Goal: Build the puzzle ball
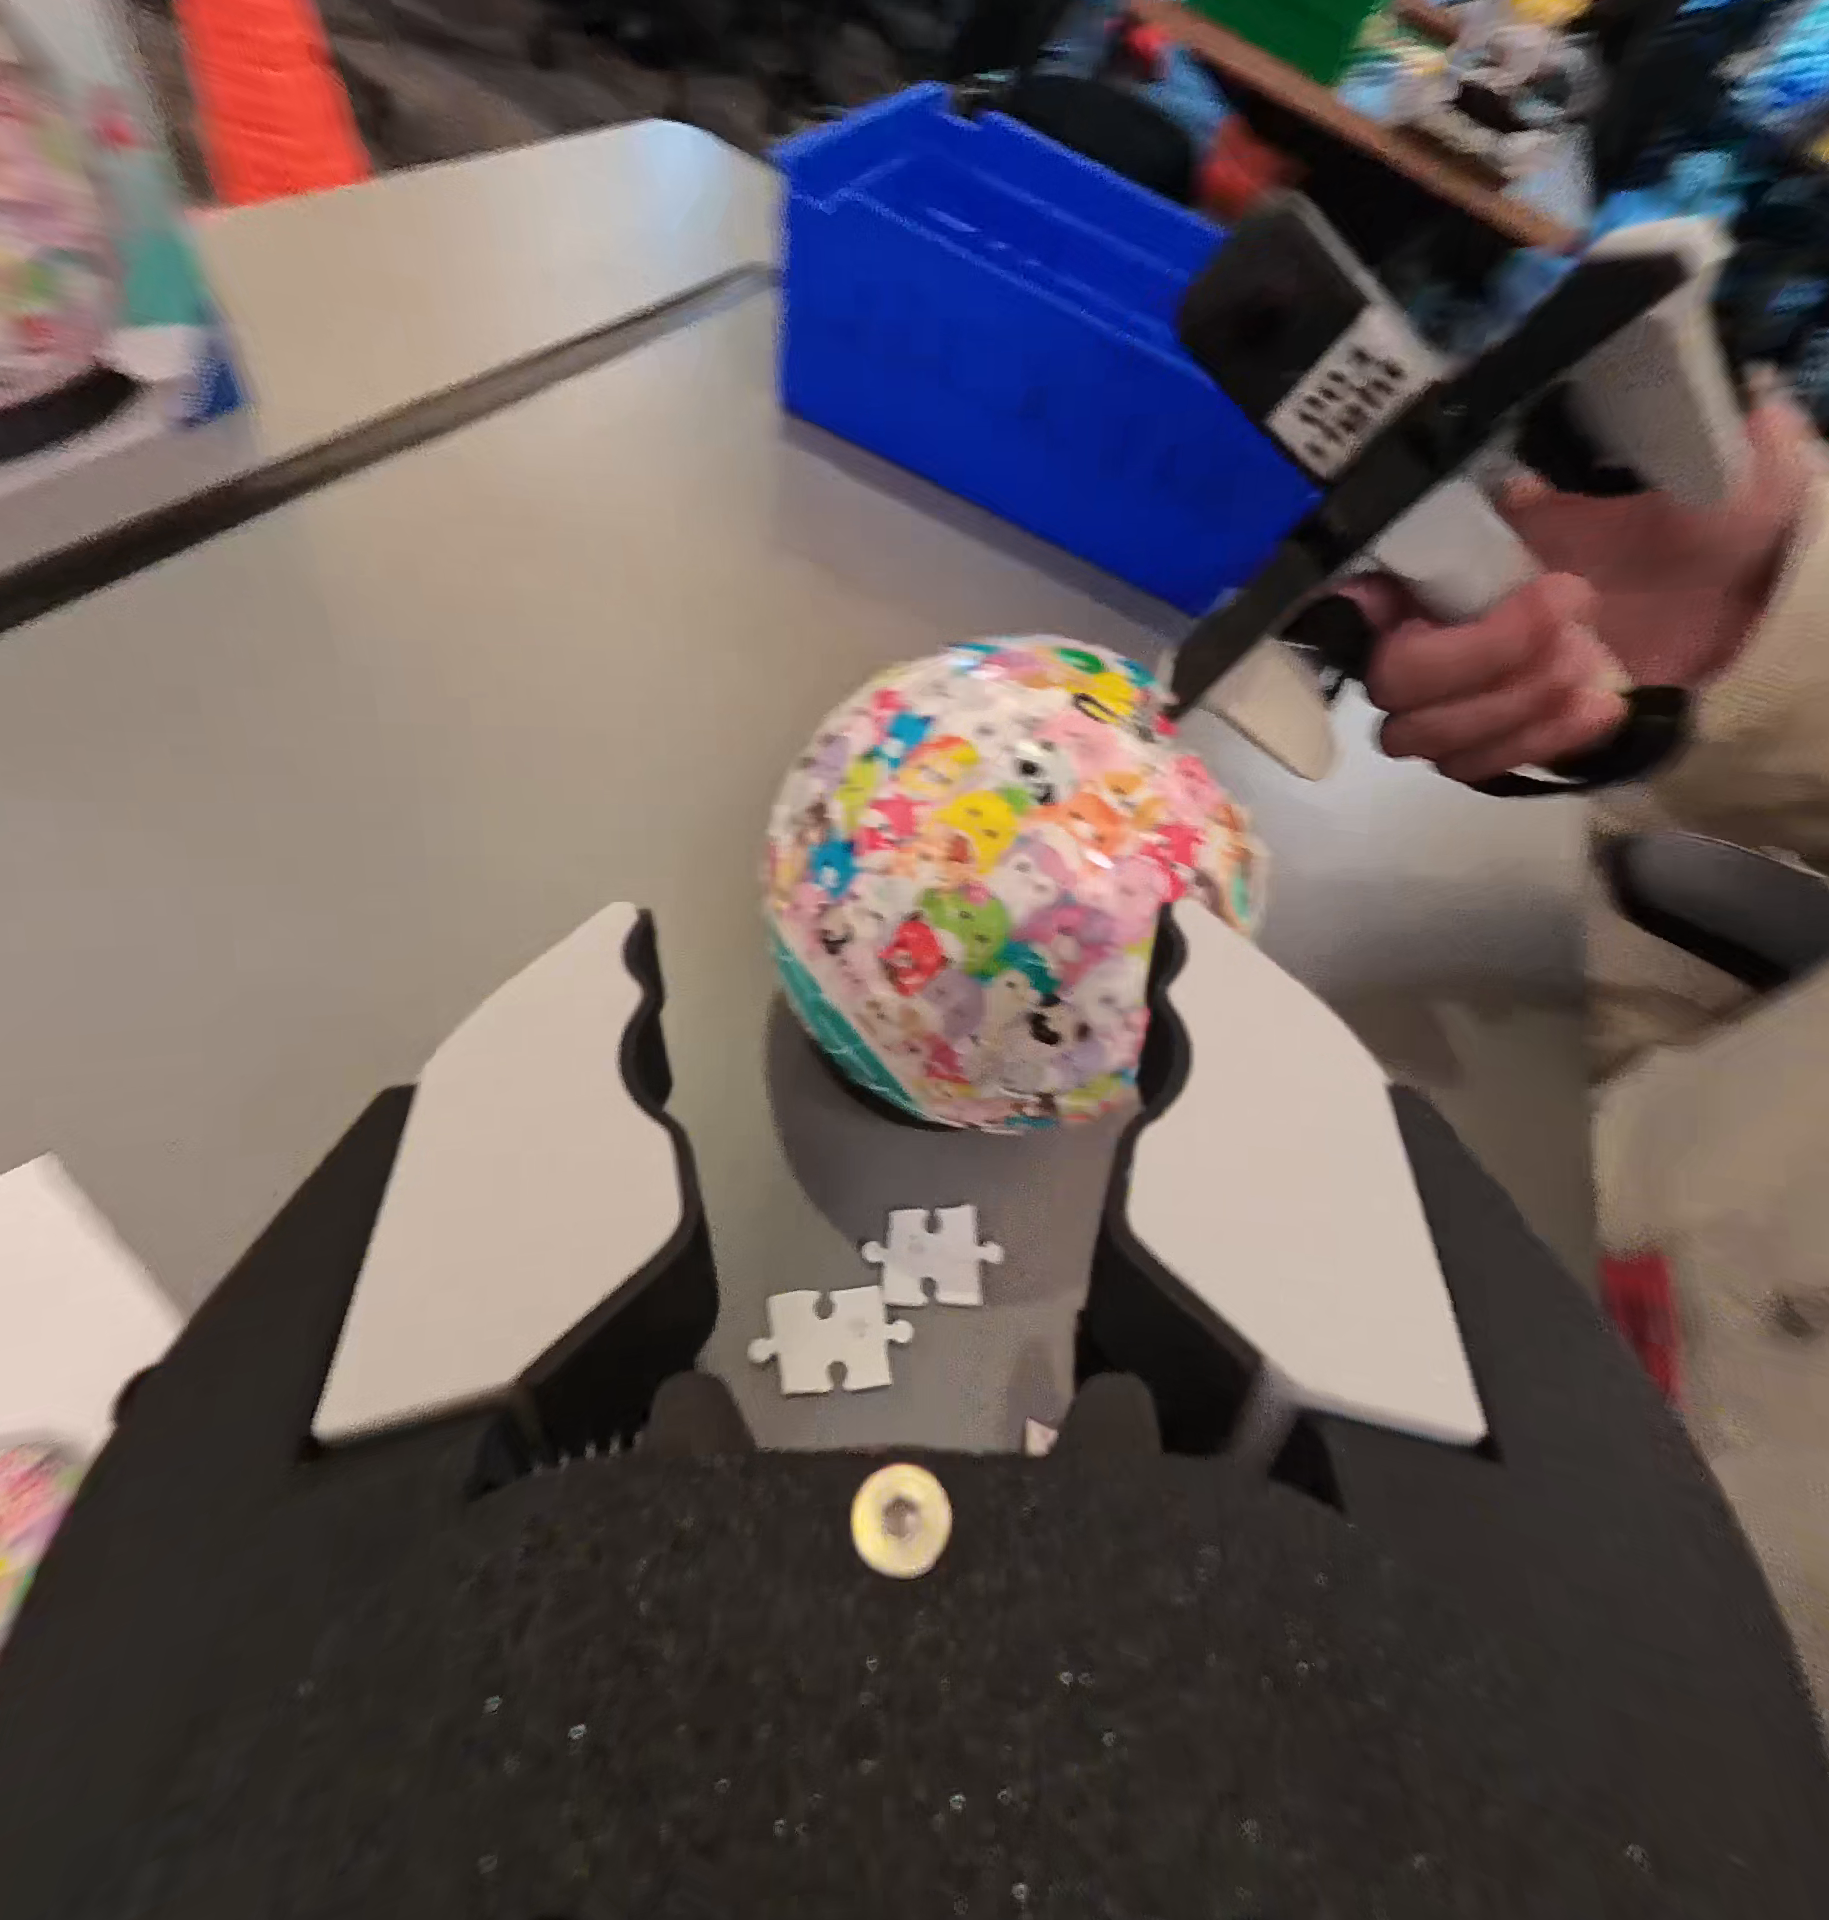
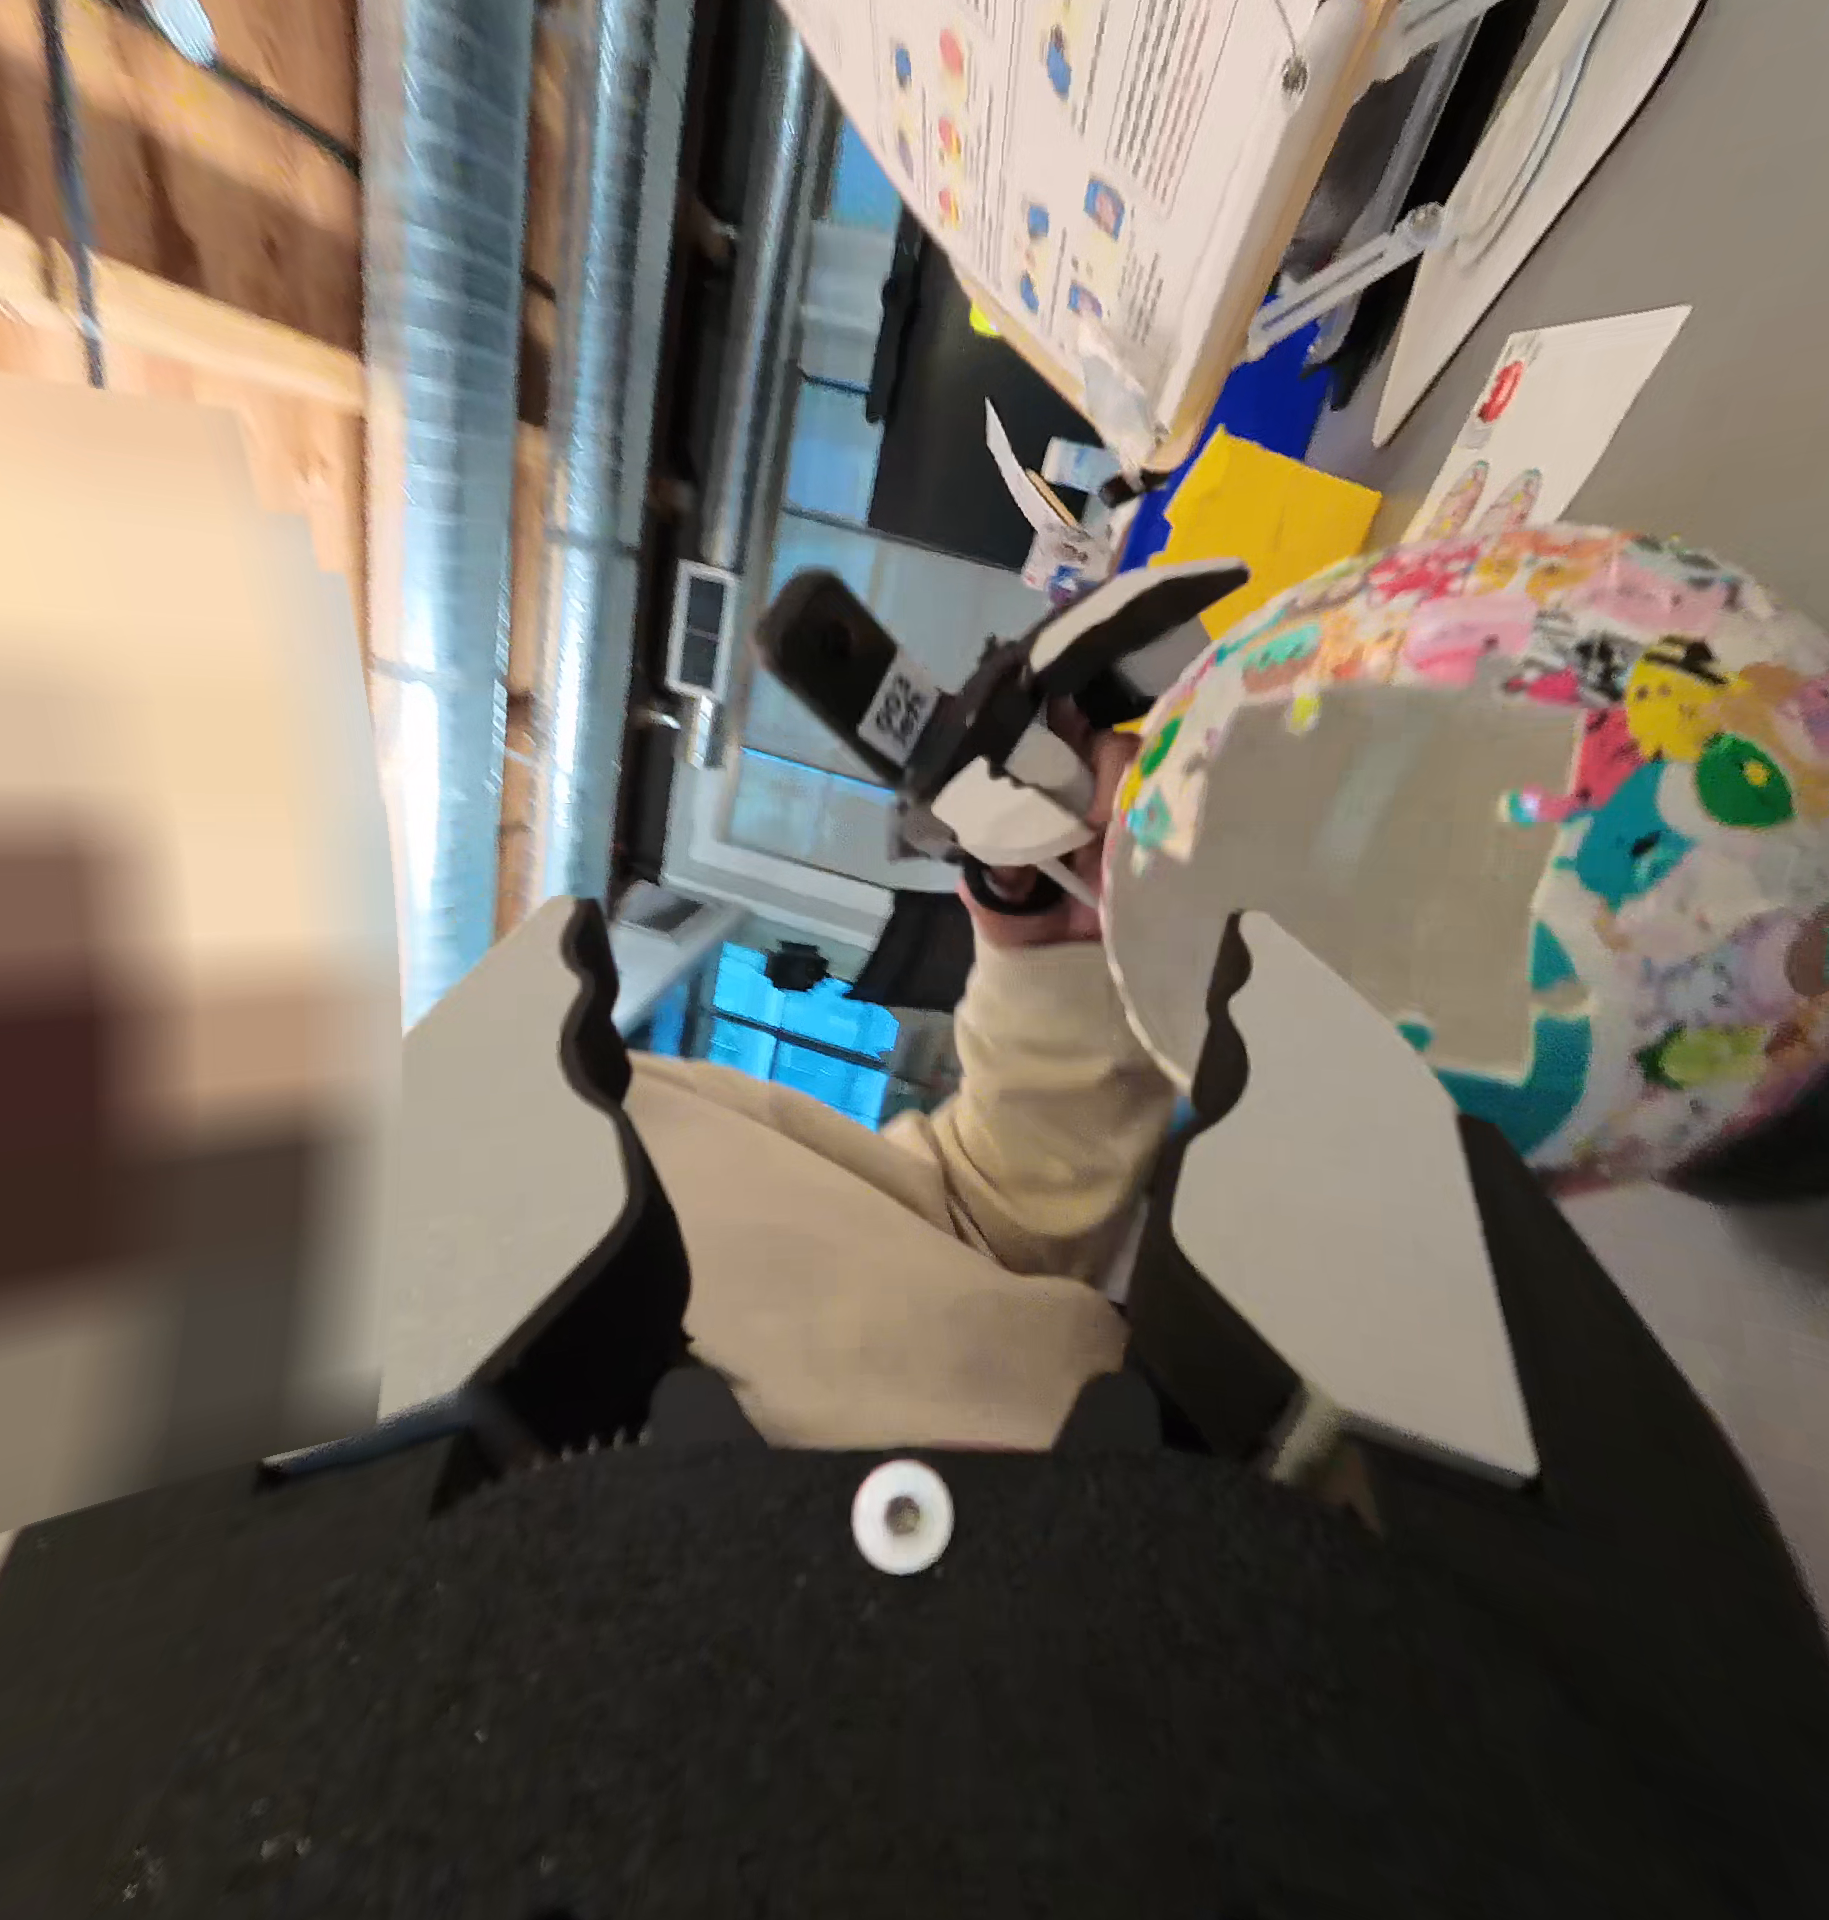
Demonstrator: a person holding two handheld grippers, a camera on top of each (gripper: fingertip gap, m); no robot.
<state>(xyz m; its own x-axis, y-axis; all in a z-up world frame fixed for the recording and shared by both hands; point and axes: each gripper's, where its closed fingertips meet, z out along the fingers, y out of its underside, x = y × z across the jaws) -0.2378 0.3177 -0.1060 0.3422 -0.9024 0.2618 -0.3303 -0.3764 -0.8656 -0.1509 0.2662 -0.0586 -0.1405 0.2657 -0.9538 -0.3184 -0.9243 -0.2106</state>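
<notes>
Two loose white puzzle pieces (image 1: 874, 1299) lie nearest, between spread fingers of empty left gripper (image 1: 905, 925); puzzle ball (image 1: 1003, 883) sits on dark stand on grey table (image 1: 474, 727); right gripper (image 2: 915, 925) also spread, empty, tip at ball's top

Right gripper (image 2: 910, 935) open, nothing between its fingers, view rolled sideways. Puzzle ball (image 2: 1575, 831) at right, unfinished, with a big gap showing its grey inside. Left gripper (image 2: 1159, 613) beyond, held by a beige-sleeved arm (image 2: 1035, 1081).

Glossy printed ball (image 1: 1003, 883); matt grey table (image 1: 474, 675); shiny blue plastic bin (image 1: 993, 343) at one o'clock; white card-like pieces (image 1: 879, 1288).
</notes>
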